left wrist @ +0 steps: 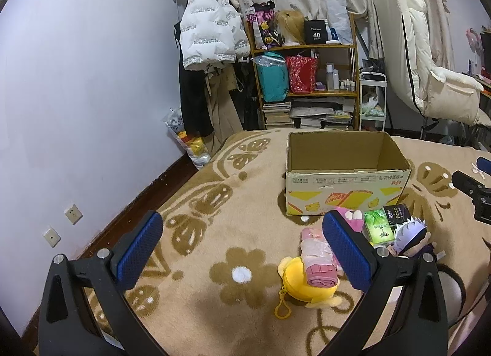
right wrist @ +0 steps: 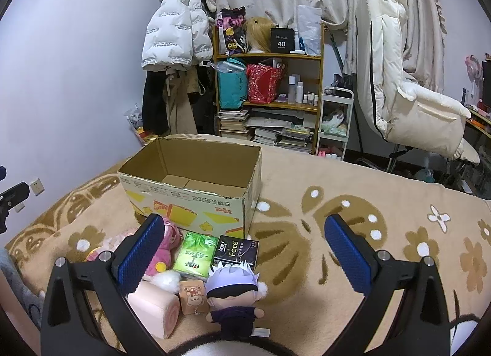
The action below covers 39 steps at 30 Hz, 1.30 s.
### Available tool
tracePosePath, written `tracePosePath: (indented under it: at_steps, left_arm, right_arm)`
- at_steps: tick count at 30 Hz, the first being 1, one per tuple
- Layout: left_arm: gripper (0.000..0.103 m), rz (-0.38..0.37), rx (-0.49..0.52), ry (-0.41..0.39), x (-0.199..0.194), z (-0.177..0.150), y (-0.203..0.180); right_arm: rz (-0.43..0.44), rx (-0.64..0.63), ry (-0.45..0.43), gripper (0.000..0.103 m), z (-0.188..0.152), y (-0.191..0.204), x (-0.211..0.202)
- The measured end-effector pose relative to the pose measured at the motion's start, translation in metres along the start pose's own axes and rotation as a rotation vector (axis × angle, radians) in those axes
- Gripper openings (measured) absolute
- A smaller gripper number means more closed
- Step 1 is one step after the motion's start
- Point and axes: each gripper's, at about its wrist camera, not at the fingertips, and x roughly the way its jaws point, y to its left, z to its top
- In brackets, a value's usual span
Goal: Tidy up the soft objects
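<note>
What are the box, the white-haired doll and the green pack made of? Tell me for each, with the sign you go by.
Box: corrugated cardboard, matte brown inside, printed outside; frayed top edges show it.
White-haired doll: plush fabric, likely stuffed; fuzzy felt-like hair and soft rounded limbs.
Green pack: glossy plastic film, probably wrapping tissues; it shines under the light.

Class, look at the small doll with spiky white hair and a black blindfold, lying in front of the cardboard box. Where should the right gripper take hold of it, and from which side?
Probably the doll by its head, from above. It lies face up on the blanket, so the wide soft head is the bulkiest part. The open right gripper should straddle the head side to side, clear of the bear-print cube at its left.
</note>
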Motion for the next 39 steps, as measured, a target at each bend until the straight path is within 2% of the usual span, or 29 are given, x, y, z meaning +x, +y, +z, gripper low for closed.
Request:
tracePosePath:
  at_steps: [39]
  left_arm:
    - [0.103,-0.023,0.011,0.004,-0.0055,0.0007,-0.0054]
  right_arm:
    - [0.009,-0.015,-0.001,0.103,-0.0042,0.0029,0.0017]
